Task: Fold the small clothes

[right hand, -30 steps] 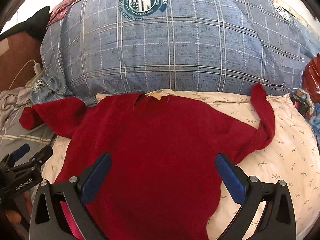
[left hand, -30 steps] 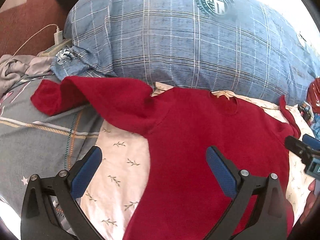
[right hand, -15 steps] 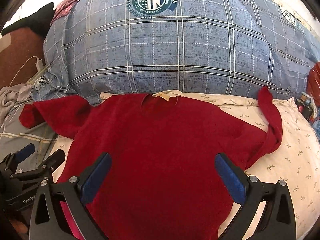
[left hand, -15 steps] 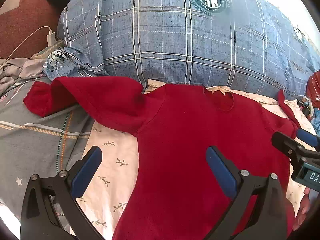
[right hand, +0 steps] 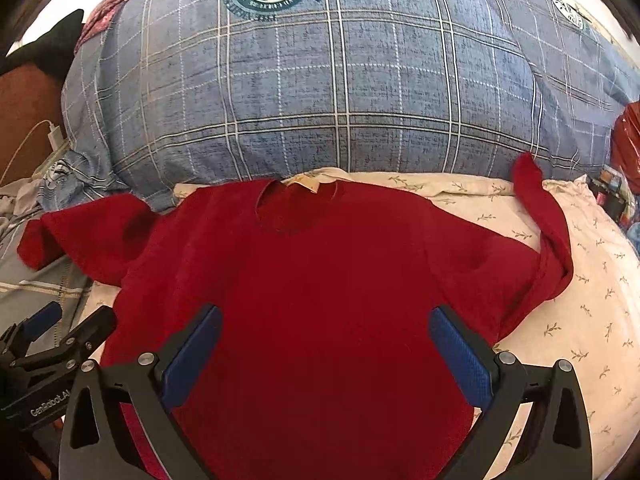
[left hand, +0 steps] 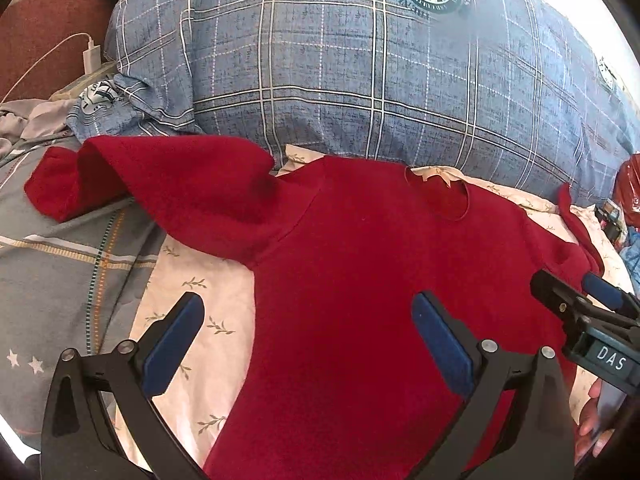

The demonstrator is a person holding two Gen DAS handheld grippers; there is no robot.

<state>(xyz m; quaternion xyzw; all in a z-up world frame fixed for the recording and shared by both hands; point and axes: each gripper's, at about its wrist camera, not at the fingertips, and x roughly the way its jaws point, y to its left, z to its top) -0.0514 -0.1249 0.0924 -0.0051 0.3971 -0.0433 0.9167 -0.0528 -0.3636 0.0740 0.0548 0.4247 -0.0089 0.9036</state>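
Red sweater (right hand: 320, 288): one item, spread front-up on the cream leaf-print sheet (right hand: 592, 280) of the bed, directly ahead of and beneath both of my claws. Neckline with a pale label points away from me, toward the blue plaid pillow (right hand: 340, 80).

Left sleeve (left hand: 152, 184): lies ahead and to the left of my left claw, draped off the sheet onto a grey striped blanket (left hand: 52, 272), cuff end folded under.

Right sleeve (right hand: 548, 236): ahead and to the right of my right claw, bent upward, its cuff touching the pillow's lower edge.

Left claw (left hand: 308, 336): spread wide, nothing between the blue pads (left hand: 174, 344). It hangs over the sweater's left side edge; one finger is over the sheet, the other over red fabric. I cannot tell whether the tips touch the cloth.

Right claw (right hand: 326, 352): likewise wide apart and holding nothing, both fingers over the sweater's lower body. Contact with the fabric cannot be judged.

Each claw shows at the edge of the other's view, side by side.

Other items: white charger with cable (left hand: 91, 54) far ahead and left of my left claw; crumpled grey garment (left hand: 24, 120) just beside it; red plastic bag (right hand: 628, 140) far right of my right claw.
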